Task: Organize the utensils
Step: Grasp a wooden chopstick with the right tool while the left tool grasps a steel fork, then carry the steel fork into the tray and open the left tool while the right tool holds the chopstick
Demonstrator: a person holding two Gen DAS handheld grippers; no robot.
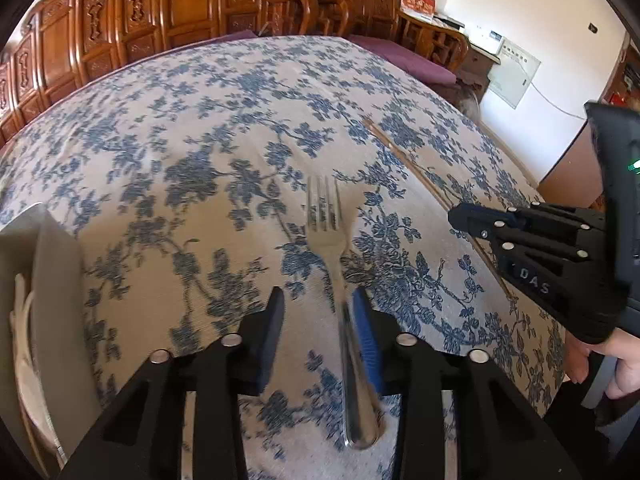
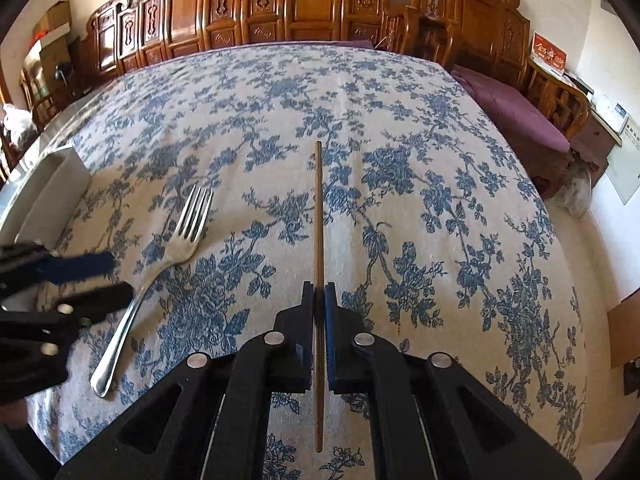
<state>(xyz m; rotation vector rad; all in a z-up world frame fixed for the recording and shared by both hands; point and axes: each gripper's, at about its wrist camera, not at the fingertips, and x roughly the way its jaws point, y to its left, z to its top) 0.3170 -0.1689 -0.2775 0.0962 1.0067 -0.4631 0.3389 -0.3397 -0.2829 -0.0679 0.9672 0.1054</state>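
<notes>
A blue-flowered cream tablecloth (image 2: 400, 128) carries a silver fork (image 2: 188, 232), brown chopstick (image 2: 318, 216) and white holder (image 2: 52, 184).

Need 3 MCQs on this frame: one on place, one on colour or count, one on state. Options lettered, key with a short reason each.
1. Where does the silver metal fork lie?
A. On the blue-flowered tablecloth, between the left gripper's fingers
B. Inside the white rectangular tray
C. On the purple seat cushion

2. How many tines does the fork have?
A. Two
B. Four
C. Six

3. What is the state of the right gripper?
A. Wide open above the cloth
B. Shut on the thin brown wooden chopstick
C. Shut on the fork

Key: 1 A, the handle runs between the fingers of the left gripper, flat on the cloth, with the white tray off to one side. 2 B, four tines show in the left wrist view. 3 B, the pads press the chopstick from both sides in the right wrist view.
</notes>
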